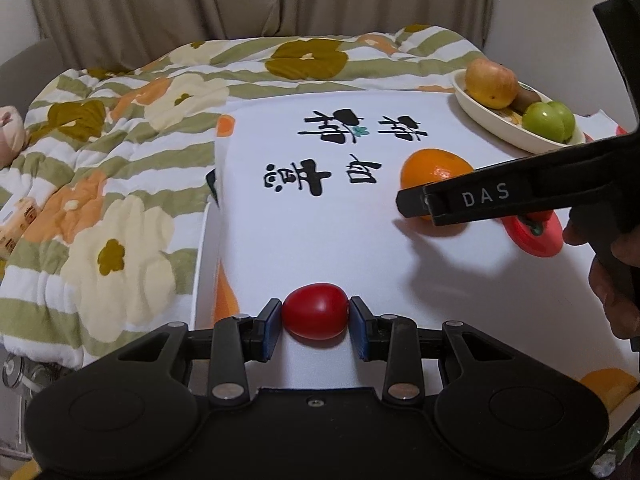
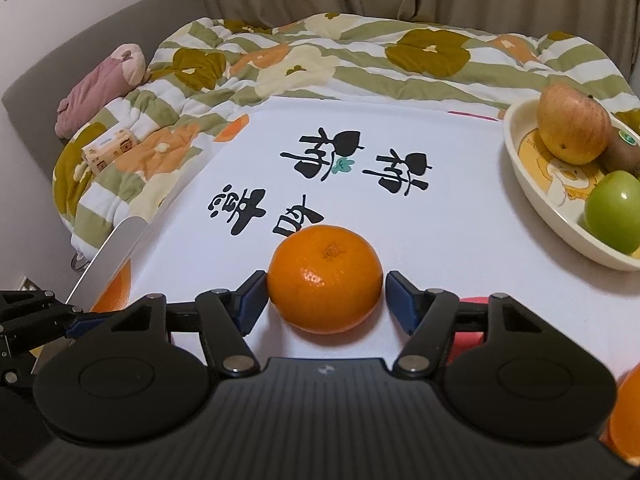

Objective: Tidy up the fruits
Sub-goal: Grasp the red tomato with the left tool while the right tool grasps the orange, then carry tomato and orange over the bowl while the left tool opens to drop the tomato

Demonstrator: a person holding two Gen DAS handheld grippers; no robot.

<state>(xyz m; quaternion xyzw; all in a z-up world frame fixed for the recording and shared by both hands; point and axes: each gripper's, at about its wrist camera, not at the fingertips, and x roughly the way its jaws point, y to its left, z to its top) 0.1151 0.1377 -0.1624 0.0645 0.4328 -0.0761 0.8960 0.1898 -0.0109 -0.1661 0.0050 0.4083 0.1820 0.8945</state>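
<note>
A small red tomato lies on the white printed board, and my left gripper has both blue pads touching its sides. An orange lies on the board between the fingers of my right gripper; the left pad touches it and the right pad stands a small gap off. From the left wrist view the orange sits partly behind the right gripper's black finger. A cream bowl at the right holds a yellow-red apple, a kiwi and a green apple.
A red persimmon-shaped piece lies on the board behind the right gripper. The board rests on a flowered quilt on a bed. A tissue pack and a pink plush toy lie on the quilt at the left. Curtains hang behind.
</note>
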